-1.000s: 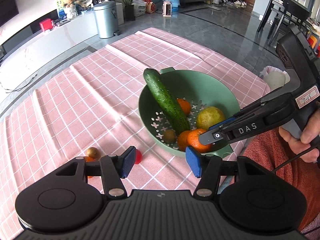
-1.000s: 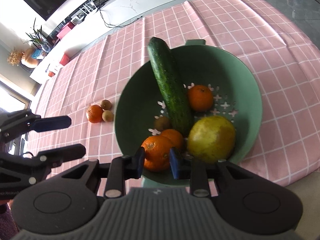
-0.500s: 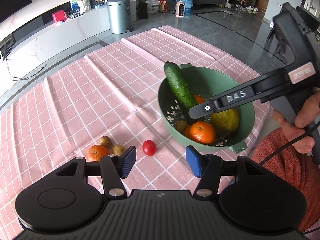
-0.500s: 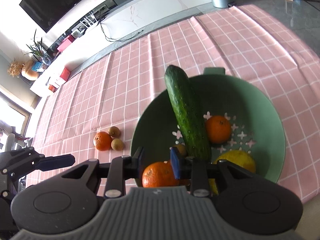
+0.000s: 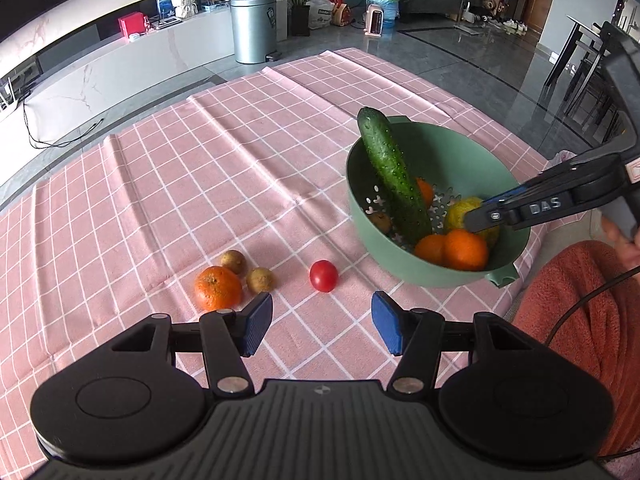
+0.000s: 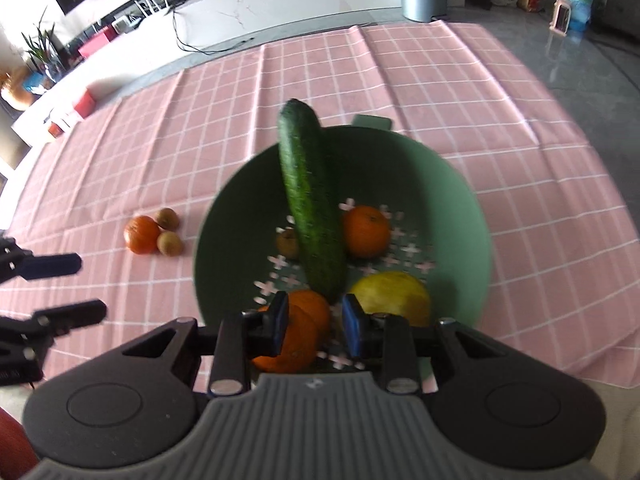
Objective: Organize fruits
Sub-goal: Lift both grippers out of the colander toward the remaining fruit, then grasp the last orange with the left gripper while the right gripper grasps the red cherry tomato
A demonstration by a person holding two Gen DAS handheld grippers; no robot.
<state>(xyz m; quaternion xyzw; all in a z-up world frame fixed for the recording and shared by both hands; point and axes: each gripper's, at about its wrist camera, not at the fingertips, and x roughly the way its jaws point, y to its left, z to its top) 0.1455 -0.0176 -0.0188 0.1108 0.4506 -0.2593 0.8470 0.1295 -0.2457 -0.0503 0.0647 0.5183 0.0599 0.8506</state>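
Observation:
A green colander bowl (image 5: 400,268) holds a cucumber (image 5: 392,176), a yellow fruit (image 5: 460,210), three oranges (image 5: 466,250) and a small brown fruit (image 5: 380,220). On the cloth lie a red tomato (image 5: 323,276), an orange (image 5: 218,287) and two small brown fruits (image 5: 260,279). My left gripper (image 5: 322,326) is open and empty, just short of the tomato. My right gripper (image 6: 315,326) hovers over the bowl's near side, its jaws close together with nothing gripped. From the left wrist its tip (image 5: 480,216) is above the yellow fruit.
A pink checked cloth (image 5: 200,184) covers the table, whose far edge drops to a grey floor. A person's red sleeve (image 5: 580,304) is at the near right behind the bowl. A metal bin (image 5: 253,28) and a low white cabinet stand beyond.
The left gripper drew back from the bowl toward the loose fruits, bringing the tomato into full view. The right gripper tilted up over the bowl; the near orange stays in the bowl below its pads.

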